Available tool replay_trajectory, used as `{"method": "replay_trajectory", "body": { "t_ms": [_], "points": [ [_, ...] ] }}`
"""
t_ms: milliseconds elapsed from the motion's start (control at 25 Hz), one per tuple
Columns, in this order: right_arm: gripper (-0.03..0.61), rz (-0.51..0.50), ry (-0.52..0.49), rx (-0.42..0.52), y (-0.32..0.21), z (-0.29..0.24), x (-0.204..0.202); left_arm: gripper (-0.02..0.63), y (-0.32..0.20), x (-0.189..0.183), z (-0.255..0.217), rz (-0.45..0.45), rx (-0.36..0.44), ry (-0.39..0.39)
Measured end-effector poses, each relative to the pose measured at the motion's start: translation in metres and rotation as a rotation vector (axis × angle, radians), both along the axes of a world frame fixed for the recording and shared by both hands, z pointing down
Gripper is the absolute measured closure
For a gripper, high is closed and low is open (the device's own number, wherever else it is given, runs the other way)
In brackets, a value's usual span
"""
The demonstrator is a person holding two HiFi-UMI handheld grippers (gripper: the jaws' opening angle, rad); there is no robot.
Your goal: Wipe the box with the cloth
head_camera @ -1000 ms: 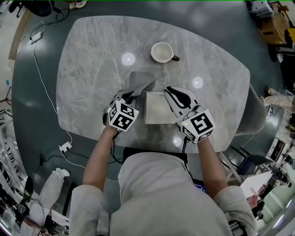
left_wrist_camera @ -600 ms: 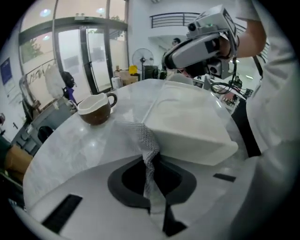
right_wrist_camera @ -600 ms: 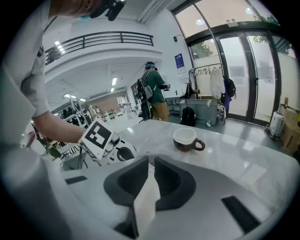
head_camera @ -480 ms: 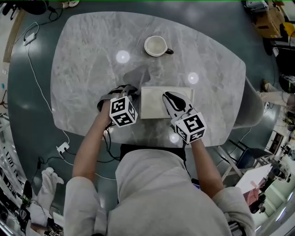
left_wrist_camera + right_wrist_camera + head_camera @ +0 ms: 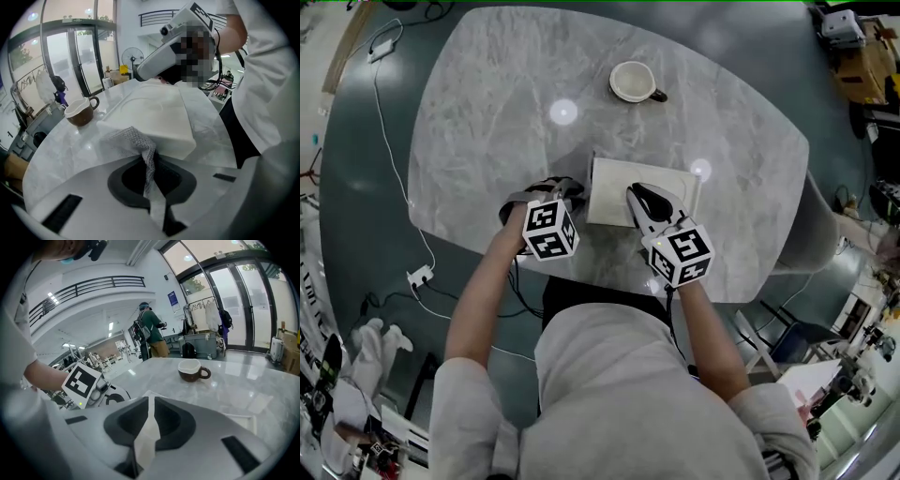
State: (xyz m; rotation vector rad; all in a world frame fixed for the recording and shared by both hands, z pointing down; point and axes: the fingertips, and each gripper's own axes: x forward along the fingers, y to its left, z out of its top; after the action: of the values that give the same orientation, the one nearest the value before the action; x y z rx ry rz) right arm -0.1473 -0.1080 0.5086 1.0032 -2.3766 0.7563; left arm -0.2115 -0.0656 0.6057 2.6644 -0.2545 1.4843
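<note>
My left gripper [image 5: 151, 163] is clamped on the cloth [image 5: 133, 139]. The grey knit fabric runs down between the two jaws, and its free end bunches against the near side of the box [image 5: 157, 115]. In the head view this gripper sits just off the box's left edge, low on the table [image 5: 478, 103].

My right gripper [image 5: 150, 401] has its jaws drawn together on a thin white strip that looks to me like an edge of the box. From above, this gripper lies over the box's near right part, pinning it to the tabletop.

The box itself is white and flat. It sits near the table's front edge, between my two grippers, with the cloth touching its left side and not up on its top face.

Further out, a brown cup [image 5: 633, 82] with a white inside stands upright towards the far side of the marble table, well apart from the box. Beyond the table, in the right gripper view, a person [image 5: 149, 331] in a green top stands in the hall.
</note>
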Motion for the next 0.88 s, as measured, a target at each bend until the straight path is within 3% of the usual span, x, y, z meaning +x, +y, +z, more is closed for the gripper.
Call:
{"method": "replay_trajectory", "body": {
  "t_ms": [200,600,760,880],
  "points": [
    [0.523,-0.038,-0.008,0.006,0.026,0.0,0.002,0.583,0.031,-0.002,0.004,-0.065,0.004,-0.011],
    [0.526,-0.022,-0.03,0.033,0.06,-0.001,0.02,0.583,0.061,0.0,0.006,-0.232,-0.027,-0.006],
    [0.531,-0.01,-0.017,0.102,0.063,-0.022,0.027,0.583,0.057,-0.007,-0.018,-0.449,-0.08,0.085],
    [0.537,0.04,-0.019,0.158,0.064,-0.041,0.038,0.583,0.055,-0.006,-0.049,-0.707,-0.071,0.231]
  ]
}}
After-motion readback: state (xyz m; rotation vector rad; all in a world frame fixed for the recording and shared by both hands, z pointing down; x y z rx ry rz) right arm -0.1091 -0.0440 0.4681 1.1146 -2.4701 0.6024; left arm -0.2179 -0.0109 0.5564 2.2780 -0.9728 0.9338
